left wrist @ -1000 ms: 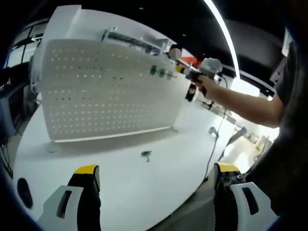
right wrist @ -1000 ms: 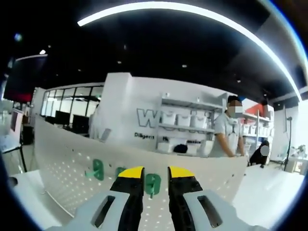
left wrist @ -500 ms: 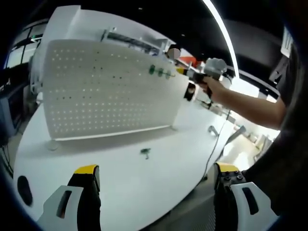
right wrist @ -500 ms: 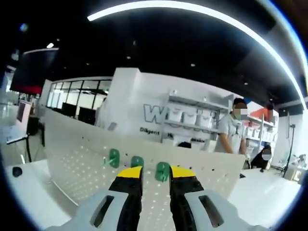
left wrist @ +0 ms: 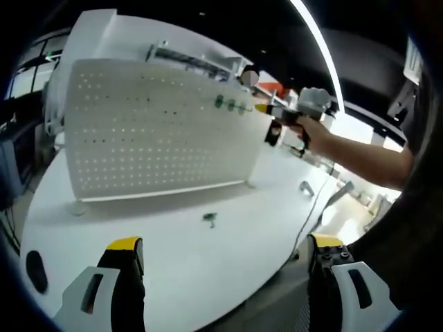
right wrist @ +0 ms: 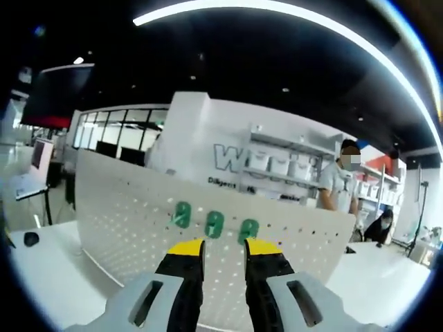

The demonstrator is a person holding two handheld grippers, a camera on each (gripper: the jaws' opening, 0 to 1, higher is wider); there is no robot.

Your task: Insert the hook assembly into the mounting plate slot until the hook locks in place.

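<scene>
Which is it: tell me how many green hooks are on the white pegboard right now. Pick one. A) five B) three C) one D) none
B, three green hooks sit in a row near the pegboard's top edge in the right gripper view, just above the right tongs; the left gripper view shows the same three, and one more green piece lies on the white table.

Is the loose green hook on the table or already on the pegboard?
On the table: the green hook lies flat before the pegboard.
</scene>
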